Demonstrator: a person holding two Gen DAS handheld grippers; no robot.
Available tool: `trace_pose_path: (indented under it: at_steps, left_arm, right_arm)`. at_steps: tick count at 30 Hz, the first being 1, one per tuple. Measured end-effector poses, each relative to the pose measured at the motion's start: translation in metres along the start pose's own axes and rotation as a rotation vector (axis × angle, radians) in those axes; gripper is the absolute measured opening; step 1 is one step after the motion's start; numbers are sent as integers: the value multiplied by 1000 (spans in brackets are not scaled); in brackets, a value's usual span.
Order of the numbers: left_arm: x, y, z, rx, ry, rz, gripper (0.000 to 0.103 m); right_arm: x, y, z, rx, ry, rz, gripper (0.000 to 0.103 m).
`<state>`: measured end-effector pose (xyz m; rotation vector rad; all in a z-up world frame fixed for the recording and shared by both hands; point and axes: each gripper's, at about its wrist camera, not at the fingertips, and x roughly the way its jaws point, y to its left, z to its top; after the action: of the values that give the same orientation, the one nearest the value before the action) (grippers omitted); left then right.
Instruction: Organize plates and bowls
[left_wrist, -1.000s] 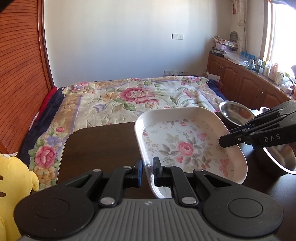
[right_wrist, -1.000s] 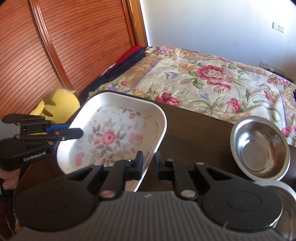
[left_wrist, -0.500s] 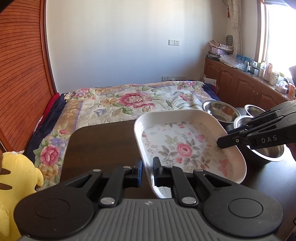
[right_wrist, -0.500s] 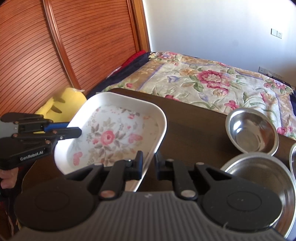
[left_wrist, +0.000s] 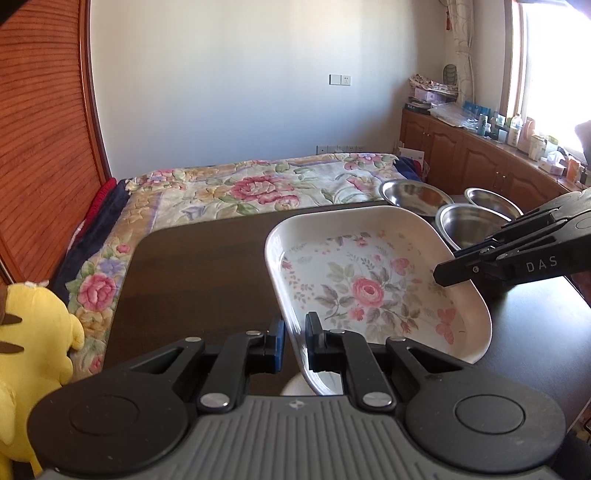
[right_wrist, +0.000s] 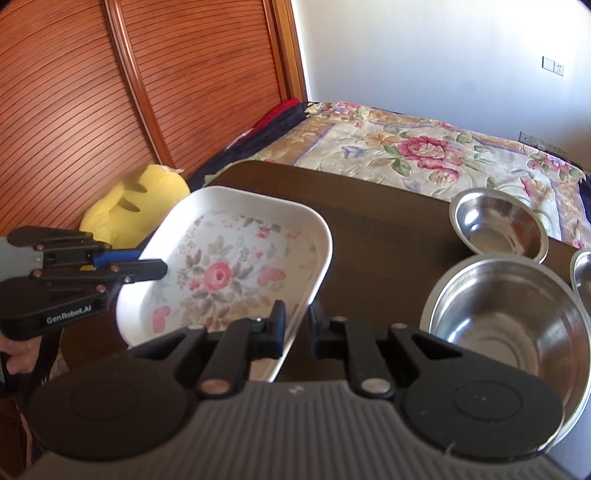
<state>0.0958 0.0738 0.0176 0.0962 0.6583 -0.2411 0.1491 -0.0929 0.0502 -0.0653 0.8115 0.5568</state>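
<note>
Both grippers, left gripper (left_wrist: 294, 341) and right gripper (right_wrist: 298, 326), clamp opposite rims of the white rectangular floral-print tray (left_wrist: 369, 280), keeping it level above the dark wooden table (left_wrist: 199, 266); 3 stainless-steel bowls (right_wrist: 509, 314) stand beside.

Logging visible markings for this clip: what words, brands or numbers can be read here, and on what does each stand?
"DAS": white letters on the side of the right gripper, seen from the left wrist view.
"GenRobot.AI": white print on the body of the left gripper, seen from the right wrist view.
The bottles and boxes on the cabinet counter by the window carry labels too small to read.
The floral tray bears no text.
</note>
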Motion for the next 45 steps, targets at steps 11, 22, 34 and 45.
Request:
trace_pose_path:
  at_steps: [11,22,34,45]
  left_arm:
    - [-6,2,-31,-36,40,-35,12]
    - [-22,2,-47,-27,38,-23,12]
    - [-23,-2,-61,-6,53,-6,12]
    - [-18,1,-64,-11,71,7,12]
  right_arm:
    - [3,7,-27,5,40,46,15]
    - [-2,20,-45,-16,63,87,15]
    - [-1,22,-51,-28,69,105,15]
    - [-5,32,-52,-81,43,72,17]
